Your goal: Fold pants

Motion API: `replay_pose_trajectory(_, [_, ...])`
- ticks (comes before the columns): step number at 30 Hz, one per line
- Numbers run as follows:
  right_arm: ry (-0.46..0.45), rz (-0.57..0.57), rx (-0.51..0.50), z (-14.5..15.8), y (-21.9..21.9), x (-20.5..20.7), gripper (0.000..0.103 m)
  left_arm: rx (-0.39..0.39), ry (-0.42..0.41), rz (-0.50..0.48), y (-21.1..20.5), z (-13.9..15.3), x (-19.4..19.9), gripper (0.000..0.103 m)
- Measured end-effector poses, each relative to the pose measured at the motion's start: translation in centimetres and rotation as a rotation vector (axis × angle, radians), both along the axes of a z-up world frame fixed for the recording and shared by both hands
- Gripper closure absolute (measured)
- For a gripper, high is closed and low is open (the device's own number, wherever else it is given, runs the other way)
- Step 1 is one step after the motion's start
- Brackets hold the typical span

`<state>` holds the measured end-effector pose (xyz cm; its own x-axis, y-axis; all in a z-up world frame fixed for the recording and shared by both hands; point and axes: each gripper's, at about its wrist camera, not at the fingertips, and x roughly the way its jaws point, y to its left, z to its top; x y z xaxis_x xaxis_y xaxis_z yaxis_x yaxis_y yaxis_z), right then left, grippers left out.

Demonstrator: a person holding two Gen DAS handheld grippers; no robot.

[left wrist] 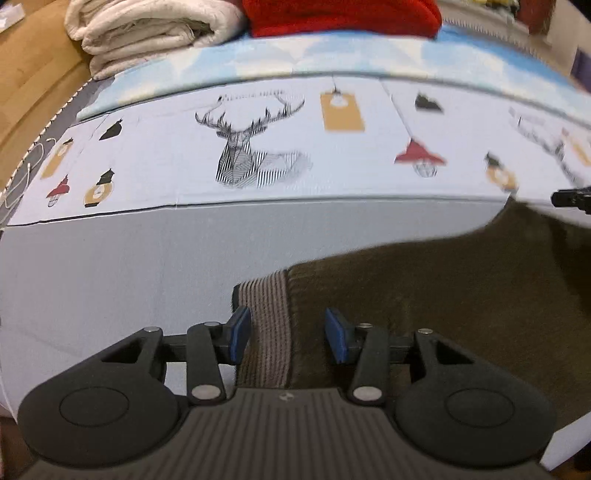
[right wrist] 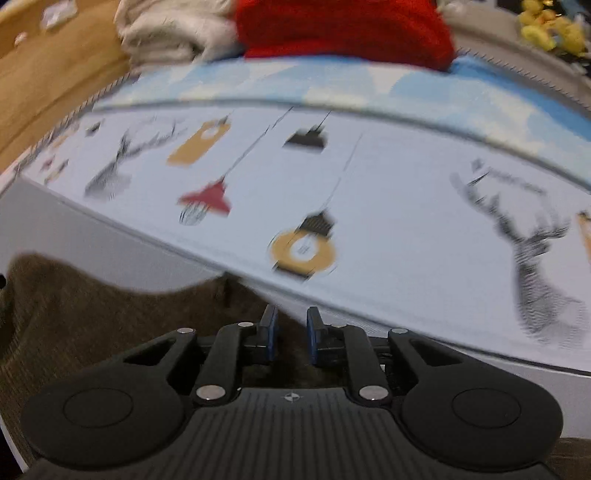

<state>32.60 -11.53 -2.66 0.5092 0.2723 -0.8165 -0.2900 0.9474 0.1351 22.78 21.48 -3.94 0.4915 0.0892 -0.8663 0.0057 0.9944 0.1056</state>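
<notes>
Dark olive-brown pants [left wrist: 443, 295] lie on a pale grey sheet, and their ribbed lighter band [left wrist: 266, 306] points away from me. My left gripper [left wrist: 288, 336] stands open astride that band, its blue pads [left wrist: 239, 332] clear of the cloth on both sides. In the blurred right wrist view the same pants [right wrist: 92, 314] fill the lower left. My right gripper [right wrist: 291, 332] has its jaws close together with a fold of the brown cloth filling the narrow gap. A black tip [left wrist: 572, 199] of that gripper shows at the left view's right edge.
The bed cover [left wrist: 166, 258] is grey near me, then white with printed deer and lamps [left wrist: 243, 147], then a blue band. Folded cream blankets [left wrist: 147, 33] and a red textile [left wrist: 343, 14] are stacked at the far edge. Wooden floor [left wrist: 29, 74] lies far left.
</notes>
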Motion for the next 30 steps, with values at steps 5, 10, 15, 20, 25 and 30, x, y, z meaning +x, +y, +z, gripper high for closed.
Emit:
replay_pose_trajectory(5, [-0.119,-0.114,0.04,5.1,-4.3,-2.1,0.082,0.056,0.173,0.022,-0.3,-3.1,1.2,0.046])
replay_pose_trajectory(10, [-0.247,-0.32,0.057,10.2,-11.2,-6.8,0.07,0.138,0.117,0.013,-1.8,-1.5,1.0,0.04])
replay_pose_trajectory(15, [-0.251,-0.579,0.065,11.1,-20.2,-13.0,0.064,0.101,0.001,-0.099,-5.8,1.4,-0.3,0.04])
replay_pose_trajectory(20, [-0.247,-0.824,0.069,10.6,-28.3,-19.2,0.064,0.088,-0.029,-0.199,-10.3,2.3,-1.0,0.04])
replay_pose_trajectory(25, [-0.28,-1.043,0.045,9.6,-35.2,-26.5,0.074,0.046,-0.082,-0.261,-14.1,3.6,-1.2,0.04])
replay_pose_trajectory(30, [-0.266,-1.259,0.133,6.4,-42.0,-33.0,0.071,0.024,-0.119,-0.326,-17.7,4.4,-1.0,0.039])
